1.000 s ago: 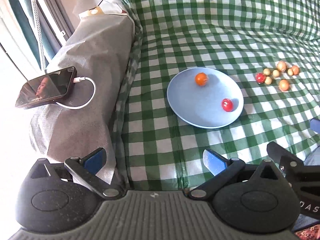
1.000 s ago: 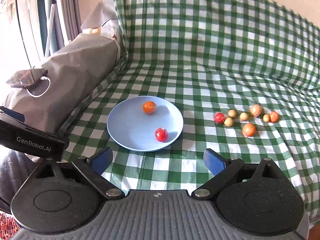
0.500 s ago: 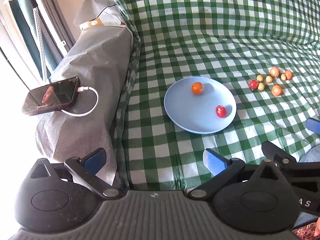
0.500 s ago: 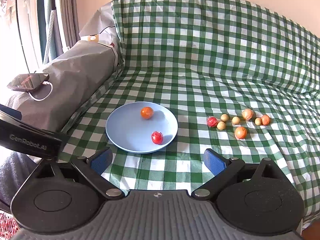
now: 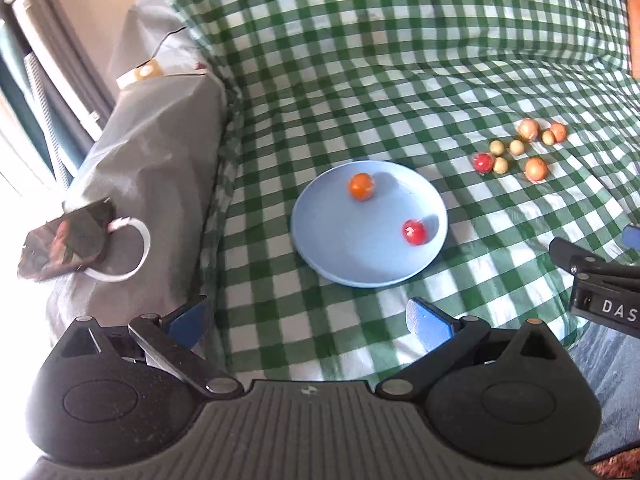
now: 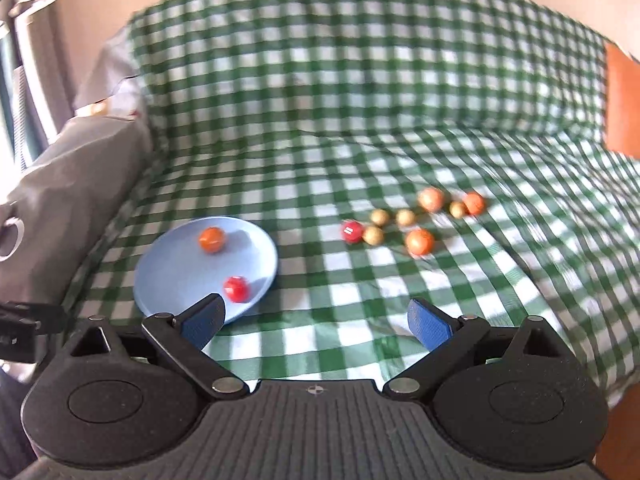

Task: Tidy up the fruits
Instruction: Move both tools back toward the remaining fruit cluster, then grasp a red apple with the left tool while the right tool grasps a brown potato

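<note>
A light blue plate point(image 5: 344, 256) point(image 6: 168, 276) lies on the green checked cloth and holds an orange fruit point(image 5: 361, 186) point(image 6: 211, 239) and a red fruit point(image 5: 415, 232) point(image 6: 236, 289). Several small fruits lie loose on the cloth to its right: a red one point(image 5: 482, 162) point(image 6: 352, 231), orange ones point(image 5: 535, 169) point(image 6: 419, 241) and pale yellow ones point(image 5: 500, 165) point(image 6: 373, 235). My left gripper point(image 5: 308, 322) is open and empty, in front of the plate. My right gripper point(image 6: 316, 322) is open and empty, between plate and loose fruits, well short of them.
A grey covered armrest point(image 5: 152, 152) stands at the left with a phone point(image 5: 66, 240) and white cable on it. The cloth rises up the sofa back behind the fruits. The right gripper's body point(image 5: 600, 284) shows at the right edge of the left wrist view.
Both grippers have drawn back from the plate, then swung right. In the right wrist view the plate has slid left and the loose fruits sit near the middle. Both stay open.
</note>
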Tool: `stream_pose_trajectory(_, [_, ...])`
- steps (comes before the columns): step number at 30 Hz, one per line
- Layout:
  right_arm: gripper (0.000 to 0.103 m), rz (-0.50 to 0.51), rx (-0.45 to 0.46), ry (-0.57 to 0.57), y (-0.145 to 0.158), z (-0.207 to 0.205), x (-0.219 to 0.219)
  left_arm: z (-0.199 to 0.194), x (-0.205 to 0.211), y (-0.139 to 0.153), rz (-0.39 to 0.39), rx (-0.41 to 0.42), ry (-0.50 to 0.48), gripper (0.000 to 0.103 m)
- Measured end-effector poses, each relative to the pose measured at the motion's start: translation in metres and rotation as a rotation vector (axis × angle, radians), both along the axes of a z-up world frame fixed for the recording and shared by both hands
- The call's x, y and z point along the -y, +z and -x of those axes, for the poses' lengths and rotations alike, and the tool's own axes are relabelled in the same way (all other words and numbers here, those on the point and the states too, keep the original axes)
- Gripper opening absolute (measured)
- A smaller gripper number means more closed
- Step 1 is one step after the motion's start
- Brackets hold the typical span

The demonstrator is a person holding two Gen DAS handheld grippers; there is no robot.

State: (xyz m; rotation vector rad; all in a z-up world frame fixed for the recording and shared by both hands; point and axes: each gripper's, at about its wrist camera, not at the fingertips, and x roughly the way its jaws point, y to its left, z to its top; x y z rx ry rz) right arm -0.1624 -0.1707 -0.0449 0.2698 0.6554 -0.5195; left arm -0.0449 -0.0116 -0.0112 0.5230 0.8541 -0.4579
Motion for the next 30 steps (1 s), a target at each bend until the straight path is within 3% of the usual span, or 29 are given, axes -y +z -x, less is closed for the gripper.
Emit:
stream_pose_trajectory(4, [0.098, -0.018, -0.012, -0.059, -0.013, 0.0, 0.024, -0.01, 0.032, -0.007, 0.018, -0.044, -0.037, 0.103])
stream_pose_trajectory(10, [0.098, 0.009, -0.021, -0.193, -0.032, -0.007, 0.084, -0.03, 0.099, -0.032, 0.059, -0.184, -0.081, 0.103])
stream_pose_trajectory(15, [0.098, -0.001, -0.025, -0.282, -0.058, -0.025, 0.146, -0.046, 0.17, -0.063, -0.016, -0.136, -0.153, 0.103])
stream_pose_trajectory(21, [0.098, -0.069, -0.075, -0.189, -0.089, -0.073, 0.219, -0.095, 0.246, -0.117, -0.095, -0.197, -0.214, 0.103])
stream_pose_trajectory(24, [0.098, -0.099, -0.116, -0.133, -0.109, -0.102, 0.25, -0.117, 0.273, -0.14, -0.098, -0.222, -0.236, 0.103])
stream_pose_trajectory(27, [0.1, -0.153, -0.154, -0.058, -0.128, -0.128, 0.27, -0.134, 0.29, -0.163, -0.101, -0.296, -0.264, 0.103])
stream_pose_trajectory(30, [0.101, -0.172, -0.157, 0.016, -0.137, -0.145, 0.276, -0.14, 0.299, -0.172, -0.075, -0.304, -0.305, 0.102])
